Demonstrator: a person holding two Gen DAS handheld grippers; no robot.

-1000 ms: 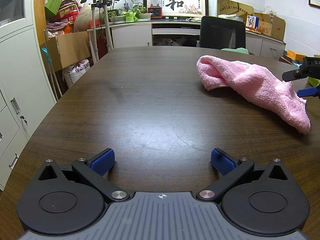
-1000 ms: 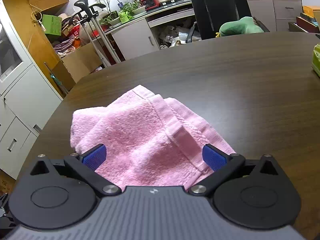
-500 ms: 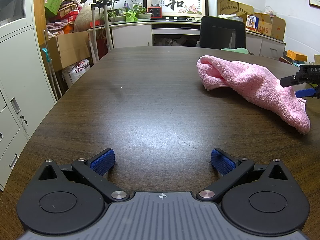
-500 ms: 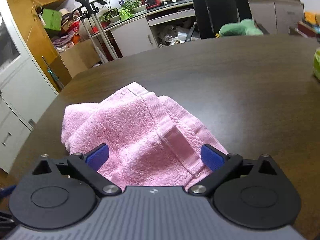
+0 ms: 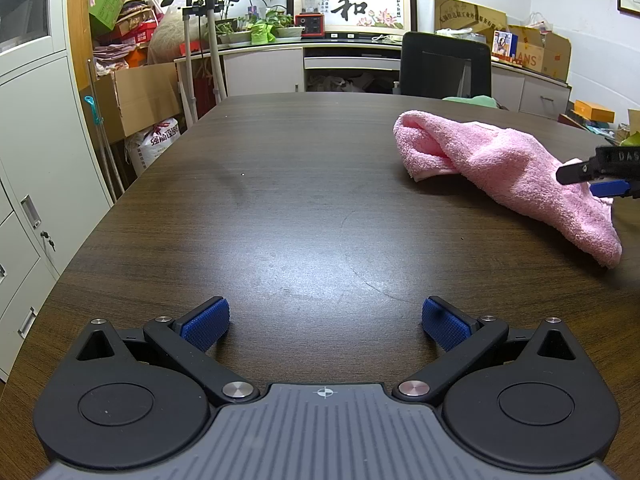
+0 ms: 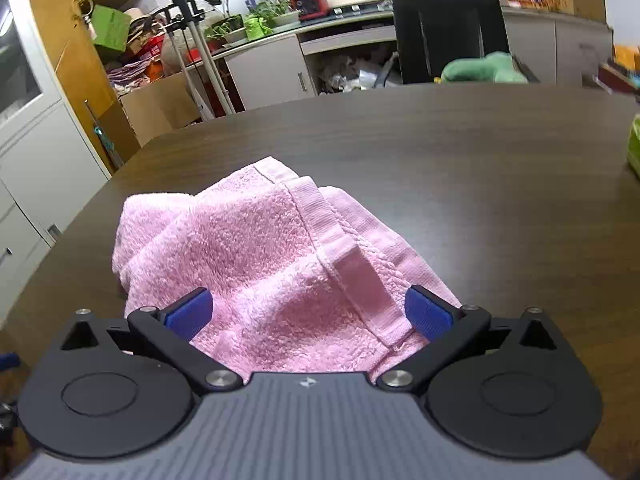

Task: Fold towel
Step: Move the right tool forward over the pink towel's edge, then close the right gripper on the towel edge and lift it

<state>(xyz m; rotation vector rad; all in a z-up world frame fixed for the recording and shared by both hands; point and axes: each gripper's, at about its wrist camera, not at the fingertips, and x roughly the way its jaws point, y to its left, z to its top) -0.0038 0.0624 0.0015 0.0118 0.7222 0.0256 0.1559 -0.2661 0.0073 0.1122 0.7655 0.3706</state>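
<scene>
Towel edge hidden—right tool.

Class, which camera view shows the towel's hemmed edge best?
The right wrist view: the towel fills the foreground and its hem runs clearly between the open right claw. The left wrist view shows only a rumpled pink heap far off, no hem.
</scene>
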